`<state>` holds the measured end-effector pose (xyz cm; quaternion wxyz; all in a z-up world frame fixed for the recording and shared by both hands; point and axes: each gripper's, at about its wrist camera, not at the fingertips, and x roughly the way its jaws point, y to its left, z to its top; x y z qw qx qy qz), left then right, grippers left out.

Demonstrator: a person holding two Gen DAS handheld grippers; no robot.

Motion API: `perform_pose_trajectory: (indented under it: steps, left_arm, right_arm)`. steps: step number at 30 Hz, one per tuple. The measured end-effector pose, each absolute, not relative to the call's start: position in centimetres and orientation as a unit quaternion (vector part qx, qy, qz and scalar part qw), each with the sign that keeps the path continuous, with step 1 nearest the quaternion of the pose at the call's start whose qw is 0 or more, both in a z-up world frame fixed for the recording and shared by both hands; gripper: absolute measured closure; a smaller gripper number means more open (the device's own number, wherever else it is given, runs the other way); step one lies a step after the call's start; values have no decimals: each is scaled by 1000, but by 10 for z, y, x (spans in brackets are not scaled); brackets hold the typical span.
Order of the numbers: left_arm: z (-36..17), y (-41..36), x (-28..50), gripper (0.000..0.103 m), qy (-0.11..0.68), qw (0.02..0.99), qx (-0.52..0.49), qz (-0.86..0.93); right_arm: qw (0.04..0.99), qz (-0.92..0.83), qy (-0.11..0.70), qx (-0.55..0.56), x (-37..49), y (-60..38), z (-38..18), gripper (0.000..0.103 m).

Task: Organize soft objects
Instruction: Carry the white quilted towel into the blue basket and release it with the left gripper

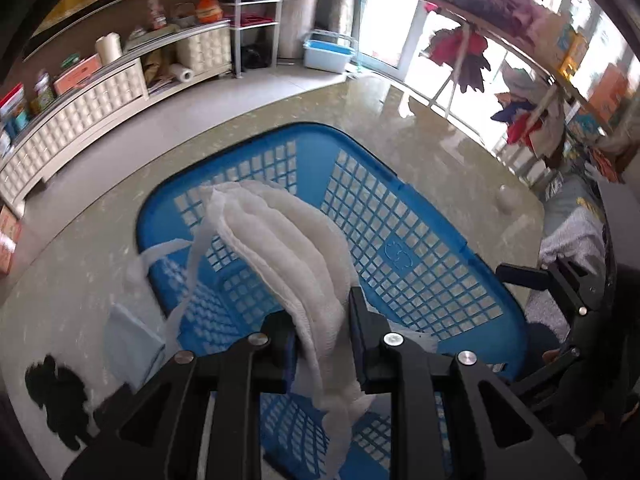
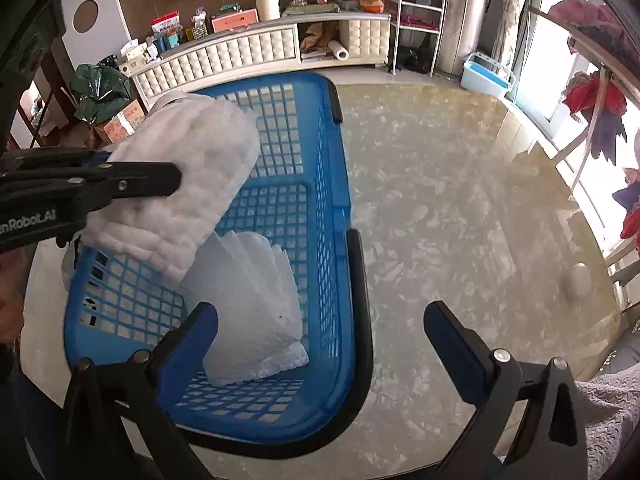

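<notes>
My left gripper [image 1: 322, 332] is shut on a white gauzy cloth [image 1: 288, 240] and holds it above a blue plastic laundry basket [image 1: 420, 248] on the glass table. In the right wrist view the same cloth [image 2: 184, 184] hangs from the left gripper [image 2: 132, 182] over the basket [image 2: 332, 184]. A white folded cloth [image 2: 252, 308] lies fanned out inside the basket. My right gripper [image 2: 320, 332] is open and empty, low over the basket's near right rim.
The round glass table [image 2: 460, 220] holds a black soft item [image 1: 56, 396] and a pale blue cloth [image 1: 128, 340] at the left. A grey knitted cloth [image 2: 612, 412] lies at the right. A drying rack with coloured clothes [image 1: 480, 12] stands at the right.
</notes>
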<state>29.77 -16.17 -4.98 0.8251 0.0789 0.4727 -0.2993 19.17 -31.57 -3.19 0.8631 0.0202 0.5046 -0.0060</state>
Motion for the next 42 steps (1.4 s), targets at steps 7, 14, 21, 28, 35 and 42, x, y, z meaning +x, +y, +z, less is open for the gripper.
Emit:
perform_pose_trajectory:
  steps: [7, 14, 21, 28, 35, 42]
  left_arm:
    - [-61, -177, 303, 83, 460, 815, 134, -325]
    - [-78, -189, 315, 83, 479, 790, 180, -339]
    - [-93, -196, 331, 83, 509, 766, 201, -338]
    - [-94, -198, 332, 81, 515, 762, 216, -329]
    - [-93, -200, 329, 53, 503, 768, 232, -322]
    - [-74, -198, 320, 32, 470, 796, 223, -309]
  right_arm:
    - [858, -13, 512, 36, 191, -324, -41, 0]
    - [859, -12, 510, 48, 197, -327, -43, 0]
    - [859, -6, 509, 58, 199, -326, -44, 0]
    - [858, -1, 510, 68, 201, -327, -46, 0]
    - [858, -1, 509, 66, 200, -326, -45, 0]
    - [859, -1, 509, 65, 196, -323, -43, 0]
